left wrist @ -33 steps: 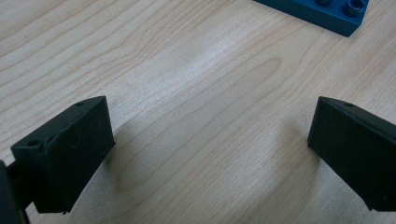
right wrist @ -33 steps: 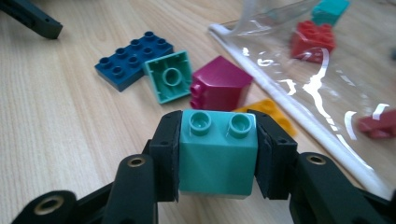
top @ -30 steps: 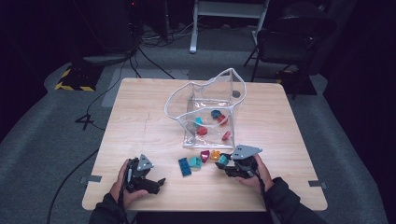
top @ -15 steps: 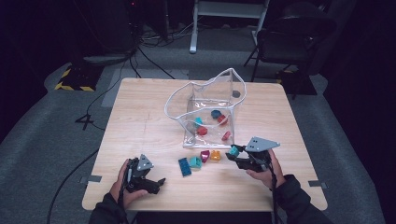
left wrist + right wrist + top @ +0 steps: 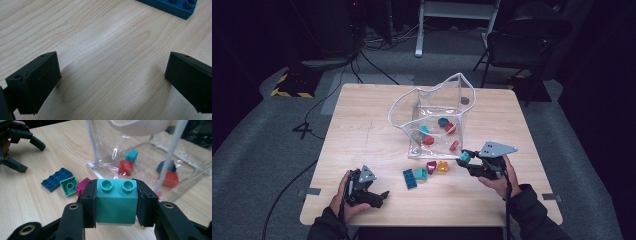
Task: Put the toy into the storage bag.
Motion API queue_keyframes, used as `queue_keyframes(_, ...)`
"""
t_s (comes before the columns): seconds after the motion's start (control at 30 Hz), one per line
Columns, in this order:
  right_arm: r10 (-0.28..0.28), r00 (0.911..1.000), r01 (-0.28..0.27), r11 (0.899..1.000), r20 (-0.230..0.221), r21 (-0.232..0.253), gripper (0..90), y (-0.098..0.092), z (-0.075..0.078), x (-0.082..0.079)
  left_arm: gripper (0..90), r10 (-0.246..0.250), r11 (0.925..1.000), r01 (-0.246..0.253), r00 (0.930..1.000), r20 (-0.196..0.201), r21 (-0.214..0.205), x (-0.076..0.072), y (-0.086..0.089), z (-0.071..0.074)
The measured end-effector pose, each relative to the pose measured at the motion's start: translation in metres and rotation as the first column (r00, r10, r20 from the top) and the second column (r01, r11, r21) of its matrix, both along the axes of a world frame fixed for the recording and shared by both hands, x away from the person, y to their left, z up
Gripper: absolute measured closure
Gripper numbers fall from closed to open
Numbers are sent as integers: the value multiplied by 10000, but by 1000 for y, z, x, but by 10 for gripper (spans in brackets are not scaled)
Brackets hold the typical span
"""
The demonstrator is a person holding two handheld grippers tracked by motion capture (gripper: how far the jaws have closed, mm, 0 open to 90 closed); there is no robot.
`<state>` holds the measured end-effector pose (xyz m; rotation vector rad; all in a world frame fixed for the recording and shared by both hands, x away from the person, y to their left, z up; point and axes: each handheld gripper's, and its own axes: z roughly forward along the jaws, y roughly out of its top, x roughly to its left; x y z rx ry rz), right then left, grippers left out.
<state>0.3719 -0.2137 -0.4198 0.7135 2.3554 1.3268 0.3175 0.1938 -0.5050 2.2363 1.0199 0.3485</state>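
My right gripper point(image 5: 467, 159) is shut on a teal two-stud brick point(image 5: 465, 157), held above the table just right of the clear plastic bag point(image 5: 447, 95). In the right gripper view the teal brick point(image 5: 117, 201) sits squarely between the pads, studs up. On the table lie a blue flat brick point(image 5: 409, 178), a green brick point(image 5: 420, 173), a magenta brick point(image 5: 431, 166) and an orange brick point(image 5: 442, 166). Inside the bag are red, teal and blue bricks. My left gripper point(image 5: 379, 196) rests open near the front left edge, with bare wood between its jaws point(image 5: 112, 77).
The wooden table point(image 5: 362, 115) is bare on its left half and along the back. The bag's white rim stands tall and crumpled in the middle. A dark chair point(image 5: 522, 40) and floor cables lie beyond the far edge. The blue brick's corner point(image 5: 172, 6) lies ahead of the left gripper.
My right gripper has risen and drifted right, away from the loose bricks, carrying the teal brick. The left gripper has stayed put.
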Motion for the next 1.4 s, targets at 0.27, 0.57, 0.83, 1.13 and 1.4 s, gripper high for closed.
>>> queue_keyframes(0.27, -196, 9991, 186, 9995, 369, 256, 587, -7, 29, 3, 2, 18, 10000, -18, 10000, 5, -8, 0, 0, 0)
queue_keyframes(0.57, -388, 9956, 338, 9977, 855, 595, 588, -12, 64, 7, 2, 5, 10000, -5, 10000, -12, -39, 0, 0, 0)
queue_keyframes(0.83, -362, 9927, 269, 9964, 1154, 808, 588, -11, 94, 12, 2, 7, 10000, -7, 10000, -11, -32, 0, 0, 0)
queue_keyframes(1.13, -269, 9881, 171, 9977, 1512, 654, 588, 2, 115, 17, 2, 2, 10000, -2, 10000, -14, -36, 1, 0, 0)
queue_keyframes(1.4, -223, 9866, 96, 9968, 1618, 791, 588, 14, 126, 20, 2, 7, 10000, -7, 10000, -21, -31, 0, 0, 0)
